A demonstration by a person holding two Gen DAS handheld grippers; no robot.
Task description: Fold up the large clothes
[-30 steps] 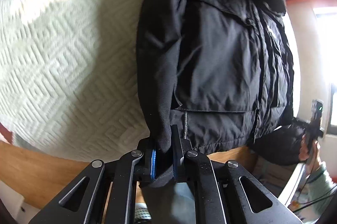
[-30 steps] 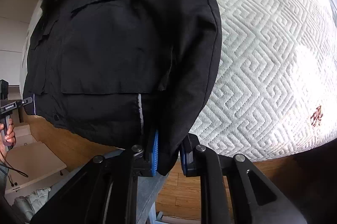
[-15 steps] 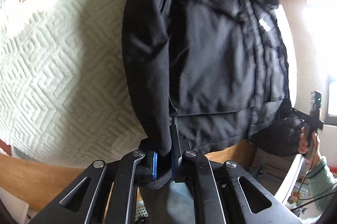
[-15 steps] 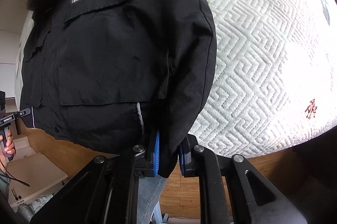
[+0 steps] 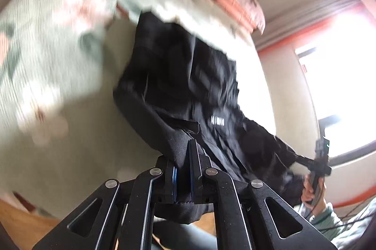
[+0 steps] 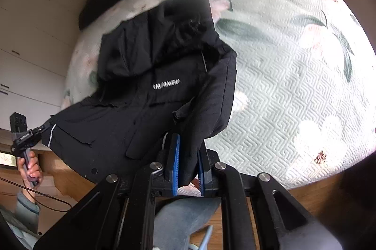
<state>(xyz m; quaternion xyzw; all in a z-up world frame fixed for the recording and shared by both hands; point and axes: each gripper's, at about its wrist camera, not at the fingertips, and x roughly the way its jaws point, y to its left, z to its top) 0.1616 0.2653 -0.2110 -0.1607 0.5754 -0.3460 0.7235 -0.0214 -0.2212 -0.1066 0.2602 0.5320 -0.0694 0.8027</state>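
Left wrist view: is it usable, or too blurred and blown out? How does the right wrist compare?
Left wrist view: the black jacket and bedspread are smeared by motion blur, and the window is blown out white; only the left tool is sharp. Right wrist view: sharper, the jacket logo is visible though not legible, with mild glare on the bedspread's right side.

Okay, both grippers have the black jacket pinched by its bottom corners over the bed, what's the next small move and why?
Probably carry the hem forward toward the collar. The left gripper and right gripper are shut on the jacket, whose bottom is raised while its collar end lies on the bed.
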